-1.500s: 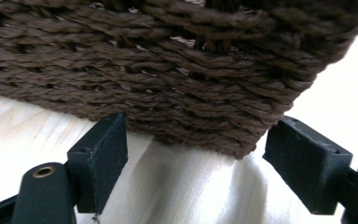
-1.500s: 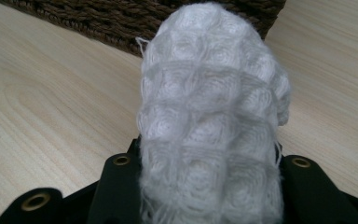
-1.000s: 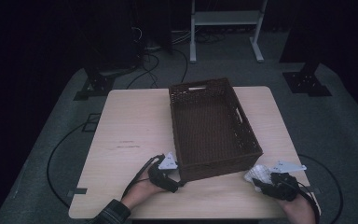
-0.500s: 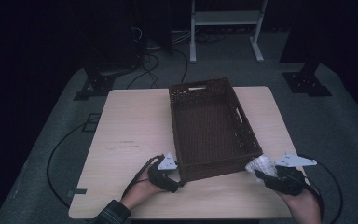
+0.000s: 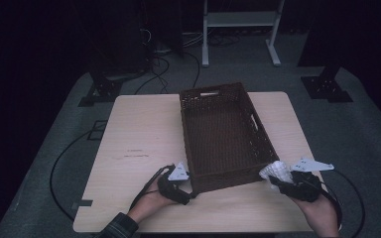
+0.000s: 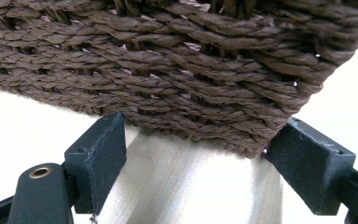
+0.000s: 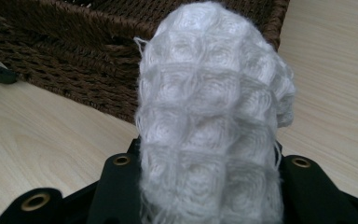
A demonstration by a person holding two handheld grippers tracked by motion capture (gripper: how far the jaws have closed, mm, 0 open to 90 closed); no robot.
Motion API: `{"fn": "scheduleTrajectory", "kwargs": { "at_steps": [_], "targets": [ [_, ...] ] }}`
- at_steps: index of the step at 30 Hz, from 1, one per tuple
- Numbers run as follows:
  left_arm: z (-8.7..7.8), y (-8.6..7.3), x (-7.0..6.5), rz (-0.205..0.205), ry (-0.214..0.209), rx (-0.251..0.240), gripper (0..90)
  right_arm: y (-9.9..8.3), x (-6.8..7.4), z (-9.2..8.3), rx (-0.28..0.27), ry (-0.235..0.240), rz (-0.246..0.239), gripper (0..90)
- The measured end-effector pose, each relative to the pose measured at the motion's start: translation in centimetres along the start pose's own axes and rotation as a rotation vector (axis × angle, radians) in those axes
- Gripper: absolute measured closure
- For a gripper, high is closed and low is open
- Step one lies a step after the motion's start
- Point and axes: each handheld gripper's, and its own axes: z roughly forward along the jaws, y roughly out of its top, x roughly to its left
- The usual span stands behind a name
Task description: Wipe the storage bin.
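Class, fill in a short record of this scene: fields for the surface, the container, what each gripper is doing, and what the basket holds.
surface: light wooden table
container: brown woven basket, near end toward the person
left gripper: jaws apart, astride the basket's near-left bottom corner
right gripper: shut on a white waffle-knit cloth, at the basket's near-right corner
basket contents: nothing visible inside

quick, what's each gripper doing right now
Left gripper: open, jaws either side of the dark brown woven basket's corner.
Right gripper: closed on a white waffle-knit cloth.
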Motion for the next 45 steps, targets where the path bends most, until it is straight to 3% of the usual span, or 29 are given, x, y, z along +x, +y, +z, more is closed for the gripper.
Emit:
{"fn": "scheduleTrajectory", "kwargs": {
  "at_steps": [7, 28, 45],
  "targets": [
    [0.0, 0.0, 0.0, 0.005, 0.0, 0.005, 19.3, -0.4, -0.1, 0.5, 0.007, 0.005, 0.003, 56.9],
    [0.0, 0.0, 0.0, 0.004, 0.0, 0.004, 19.7, -2.6, 0.4, 4.8, 0.153, 0.021, -0.015, 56.9],
    [0.0, 0.0, 0.0, 0.004, 0.0, 0.005, 19.7, -2.5, 0.5, 4.3, 0.123, 0.025, -0.01, 56.8]
  ]
}}
